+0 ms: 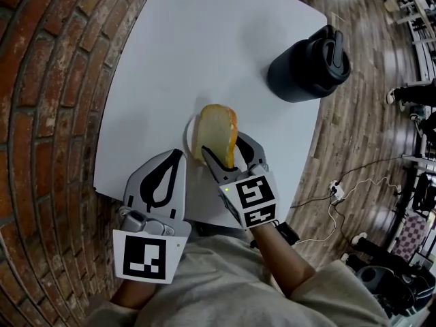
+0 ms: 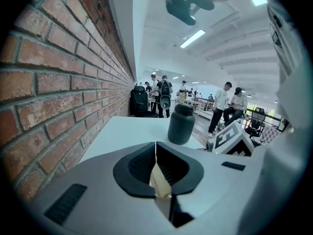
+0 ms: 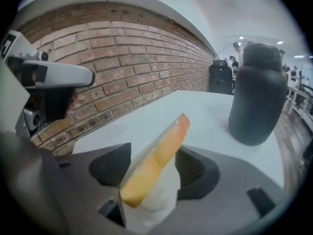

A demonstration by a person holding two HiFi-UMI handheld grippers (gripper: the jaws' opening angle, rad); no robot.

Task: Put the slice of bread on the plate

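Note:
A slice of bread (image 1: 215, 131) with a golden crust stands tilted on its edge over a small white plate (image 1: 189, 136) near the table's front edge. My right gripper (image 1: 228, 148) sits around the slice's near end. In the right gripper view the bread (image 3: 166, 143) slants between the dark pads (image 3: 198, 168), with a gap on its left side, so the jaws stand open. My left gripper (image 1: 174, 161) rests just left of the plate, its jaws shut together. In the left gripper view the left gripper (image 2: 156, 153) points along the table, its pads meeting in a thin line.
A black lidded jar (image 1: 308, 61) stands at the back right of the white table (image 1: 204, 39); it also shows as the jar (image 3: 257, 94) in the right gripper view. A brick wall (image 1: 48, 114) runs along the table's left. Wood floor and cables lie to the right.

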